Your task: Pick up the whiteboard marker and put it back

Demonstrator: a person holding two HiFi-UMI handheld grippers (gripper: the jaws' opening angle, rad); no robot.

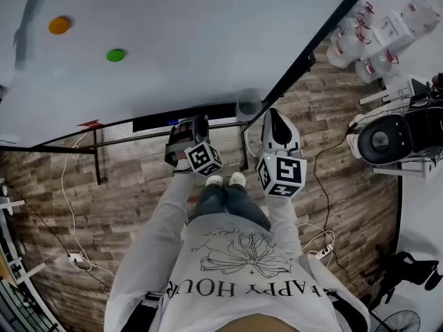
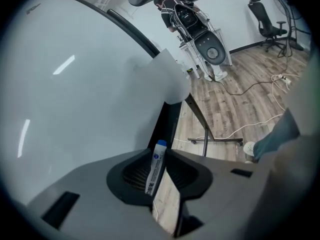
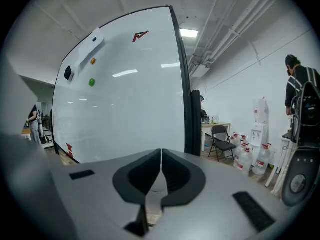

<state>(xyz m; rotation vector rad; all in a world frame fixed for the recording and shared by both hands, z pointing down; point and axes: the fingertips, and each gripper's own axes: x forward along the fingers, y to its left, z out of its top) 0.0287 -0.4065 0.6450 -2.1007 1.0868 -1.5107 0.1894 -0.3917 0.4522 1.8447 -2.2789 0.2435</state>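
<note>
Left gripper view: the left claw [image 2: 159,155] is clamped on the whiteboard marker [image 2: 155,170]. The marker's long axis runs along the jaws, and its blue cap points forward at the whiteboard [image 2: 75,94]. In the head view both sleeved arms reach forward, with the left claw [image 1: 187,131] and right claw [image 1: 277,124] side by side at the whiteboard's [image 1: 180,33] lower edge, above the wooden floor [image 1: 131,185]. In the right gripper view the right claw [image 3: 161,156] is closed with nothing between its jaws.

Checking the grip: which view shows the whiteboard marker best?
The left gripper view: the left gripper clamps the whiteboard marker in its tongs, blue cap forward. The head view leaves it unclear; the right gripper view lacks it.
</note>
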